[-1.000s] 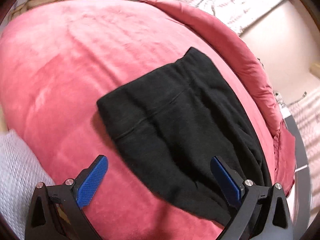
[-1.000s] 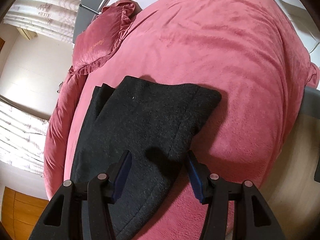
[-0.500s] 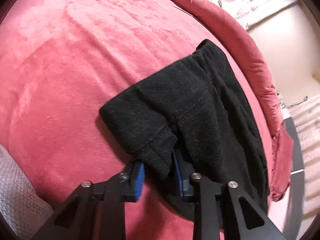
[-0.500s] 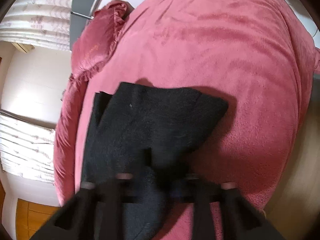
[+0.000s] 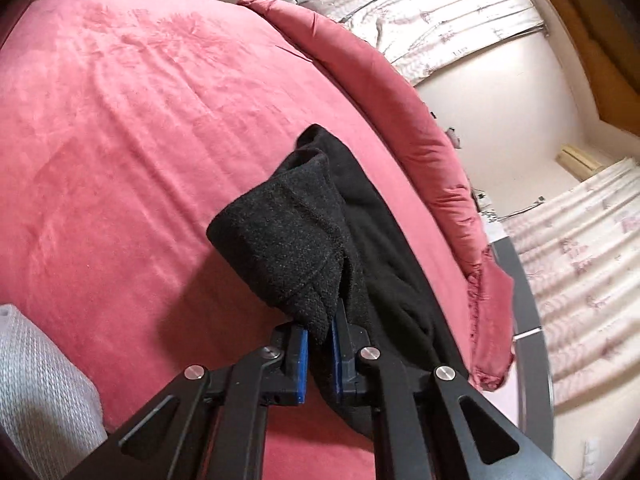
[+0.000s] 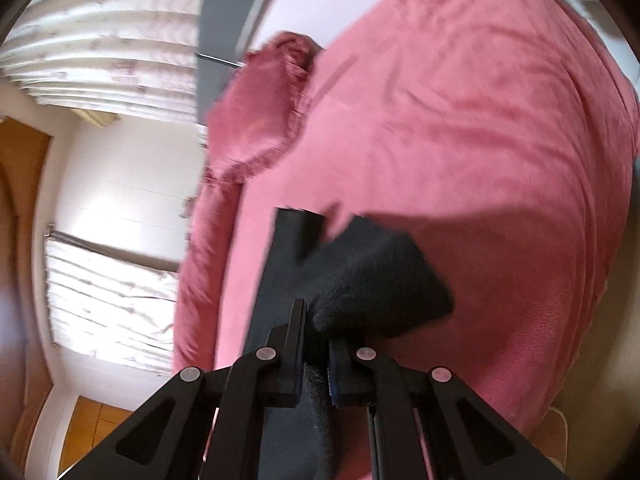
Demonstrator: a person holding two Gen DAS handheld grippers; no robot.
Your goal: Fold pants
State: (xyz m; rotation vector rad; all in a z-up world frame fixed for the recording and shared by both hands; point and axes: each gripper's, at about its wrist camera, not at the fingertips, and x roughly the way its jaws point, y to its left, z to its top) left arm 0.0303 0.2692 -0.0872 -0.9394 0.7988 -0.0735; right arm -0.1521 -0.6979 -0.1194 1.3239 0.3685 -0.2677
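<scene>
Bare bedspread (image 5: 120, 152) left; rolled duvet (image 5: 400, 92) right.

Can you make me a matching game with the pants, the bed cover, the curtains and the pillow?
Things:
1. pants
2. bed cover
3. curtains
4. pillow

Descriptions:
A. white, hanging by the wall
B. pink, spread flat under the pants
C. black, pinched by both grippers
D. pink with a frilly edge

Pairs: 1-C, 2-B, 3-A, 4-D

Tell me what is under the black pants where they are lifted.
Under the raised end of the pants only the pink bedspread and a dark shadow show. The left gripper and right gripper pinch that end. Whatever lies beneath the flat part is covered.
</scene>
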